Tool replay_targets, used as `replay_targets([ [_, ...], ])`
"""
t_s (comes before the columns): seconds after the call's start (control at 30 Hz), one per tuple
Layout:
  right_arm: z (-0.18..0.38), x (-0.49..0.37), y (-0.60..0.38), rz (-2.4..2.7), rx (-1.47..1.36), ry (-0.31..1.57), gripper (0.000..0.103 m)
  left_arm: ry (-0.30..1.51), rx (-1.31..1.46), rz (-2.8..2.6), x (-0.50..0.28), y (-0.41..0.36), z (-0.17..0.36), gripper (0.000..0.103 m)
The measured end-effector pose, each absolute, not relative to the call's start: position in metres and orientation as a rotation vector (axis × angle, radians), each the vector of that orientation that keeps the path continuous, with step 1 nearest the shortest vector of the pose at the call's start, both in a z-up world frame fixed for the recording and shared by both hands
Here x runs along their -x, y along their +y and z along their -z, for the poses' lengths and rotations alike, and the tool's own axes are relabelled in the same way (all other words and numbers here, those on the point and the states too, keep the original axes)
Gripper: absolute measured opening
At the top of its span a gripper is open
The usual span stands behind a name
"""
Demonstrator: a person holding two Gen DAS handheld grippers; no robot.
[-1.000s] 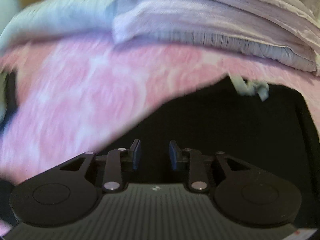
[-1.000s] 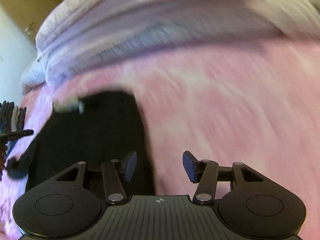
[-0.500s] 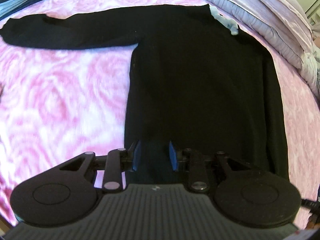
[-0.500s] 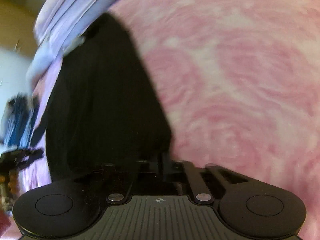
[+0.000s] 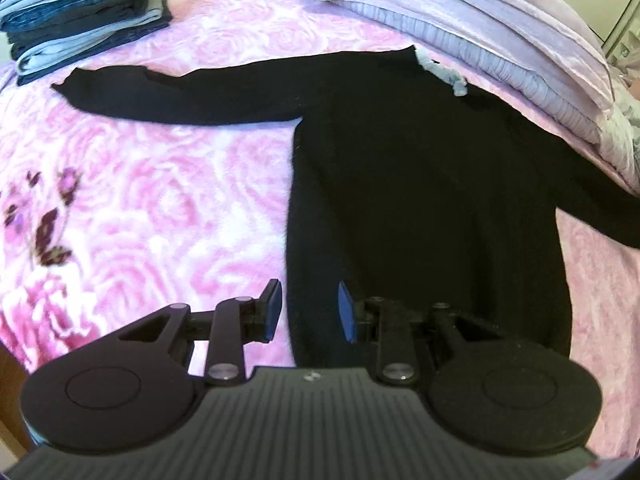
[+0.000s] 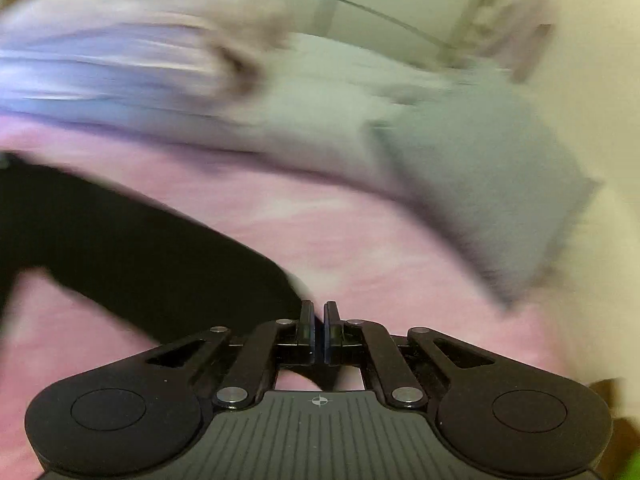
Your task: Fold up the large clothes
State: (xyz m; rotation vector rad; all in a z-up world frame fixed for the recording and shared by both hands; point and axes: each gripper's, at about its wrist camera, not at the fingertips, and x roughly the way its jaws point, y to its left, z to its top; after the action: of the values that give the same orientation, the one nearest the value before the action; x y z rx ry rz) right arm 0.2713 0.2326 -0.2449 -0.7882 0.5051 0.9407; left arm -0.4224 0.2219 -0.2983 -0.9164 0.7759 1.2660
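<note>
Two views are showing one black sweater (image 5: 420, 184) that is lying flat on the pink rose-patterned bedspread (image 5: 168, 208). Its one sleeve (image 5: 180, 96) is stretching out sideways from the body toward a stack of folded clothes (image 5: 80, 12), and a pale label (image 5: 444, 74) is showing at the neck, just beside the lilac folded bedding (image 5: 480, 40). The other sleeve is running out of the left wrist view at the edge, so its end is cut off there. The left gripper (image 5: 310, 312) is hovering over the lower hem of the sweater with a narrow gap between its blue pads (image 5: 274, 310), and nothing is between them. The right wrist view is strongly blurred. There the right gripper (image 6: 319, 334) is standing almost closed on the end of the black sleeve (image 6: 152, 256), and the dark cloth is passing between the jaws. Beyond this sleeve a grey pillow (image 6: 492, 176) is hard to make out.
</note>
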Motion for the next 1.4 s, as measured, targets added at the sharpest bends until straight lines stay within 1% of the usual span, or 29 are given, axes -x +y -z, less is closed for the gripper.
replay_targets([
  [0.03,0.242,-0.276,0.232,-0.935,0.735,0.543,0.004,0.775,0.923,-1.274,0.424,0.219,0.299,0.026],
  [0.07,0.241,-0.277,0.227,-0.96,0.649,0.601,0.008,0.776,0.932,-1.281,0.426,0.216,0.301,0.026],
  [0.1,0.242,-0.274,0.22,-0.995,0.574,0.653,0.026,0.778,0.945,-1.287,0.428,0.212,0.303,0.026],
  [0.13,0.248,-0.264,0.212,-1.038,0.503,0.716,0.049,0.78,0.963,-1.291,0.432,0.209,0.306,0.026],
  [0.17,0.255,-0.251,0.2,-1.081,0.446,0.78,0.055,0.781,0.981,-1.295,0.435,0.205,0.309,0.026],
  [0.23,0.274,-0.219,0.18,-1.187,0.356,0.91,0.057,0.77,1.022,-1.29,0.44,0.199,0.315,0.026],
  [0.3,0.304,-0.183,0.154,-1.268,0.301,1.085,0.057,0.747,1.082,-1.274,0.45,0.19,0.321,0.027],
  [0.37,0.336,-0.141,0.131,-1.327,0.275,1.253,0.057,0.714,1.139,-1.27,0.455,0.183,0.33,0.027],
  [0.47,0.372,-0.087,0.107,-1.36,0.26,1.451,0.057,0.658,1.241,-1.273,0.466,0.172,0.344,0.028],
  [0.53,0.383,-0.073,0.103,-1.373,0.238,1.508,0.057,0.604,1.306,-1.238,0.468,0.167,0.352,0.028],
  [0.67,0.395,-0.059,0.101,-1.345,0.179,1.544,0.057,0.521,1.384,-1.166,0.46,0.162,0.371,0.031],
  [0.73,0.403,-0.059,0.097,-1.33,0.135,1.563,0.056,0.52,1.422,-1.155,0.453,0.162,0.386,0.031],
  [0.8,0.405,-0.053,0.1,-1.333,0.116,1.551,0.056,0.516,1.398,-1.184,0.447,0.163,0.393,0.031],
  [0.83,0.406,-0.05,0.101,-1.337,0.109,1.547,0.056,0.521,1.382,-1.187,0.444,0.164,0.394,0.023],
  [0.87,0.409,-0.047,0.103,-1.342,0.108,1.538,0.056,0.528,1.364,-1.189,0.442,0.165,0.393,0.011],
  [0.9,0.412,-0.04,0.101,-1.352,0.113,1.528,0.046,0.529,1.351,-1.171,0.442,0.166,0.392,0.005],
  [0.93,0.412,-0.034,0.105,-1.384,0.122,1.533,0.008,0.533,1.337,-1.171,0.442,0.165,0.389,0.005],
  [0.97,0.413,-0.027,0.108,-1.402,0.148,1.55,0.0,0.542,1.306,-1.172,0.442,0.165,0.384,0.005],
  [1.03,0.402,-0.014,0.112,-1.45,0.199,1.513,0.0,0.553,1.205,-1.187,0.448,0.163,0.362,0.004],
  [1.13,0.374,-0.016,0.101,-1.485,0.197,1.459,0.0,0.524,1.141,-1.219,0.472,0.155,0.33,0.005],
  [1.2,0.366,-0.026,0.089,-1.449,0.189,1.469,0.0,0.576,1.107,-1.197,0.477,0.152,0.323,0.005],
  [1.3,0.374,-0.026,0.087,-1.395,0.281,1.476,0.0,0.693,1.092,-1.165,0.459,0.151,0.341,0.007],
  [1.4,0.399,-0.019,0.103,-1.286,0.492,1.531,0.0,0.916,1.063,-1.157,0.434,0.153,0.372,0.01],
])
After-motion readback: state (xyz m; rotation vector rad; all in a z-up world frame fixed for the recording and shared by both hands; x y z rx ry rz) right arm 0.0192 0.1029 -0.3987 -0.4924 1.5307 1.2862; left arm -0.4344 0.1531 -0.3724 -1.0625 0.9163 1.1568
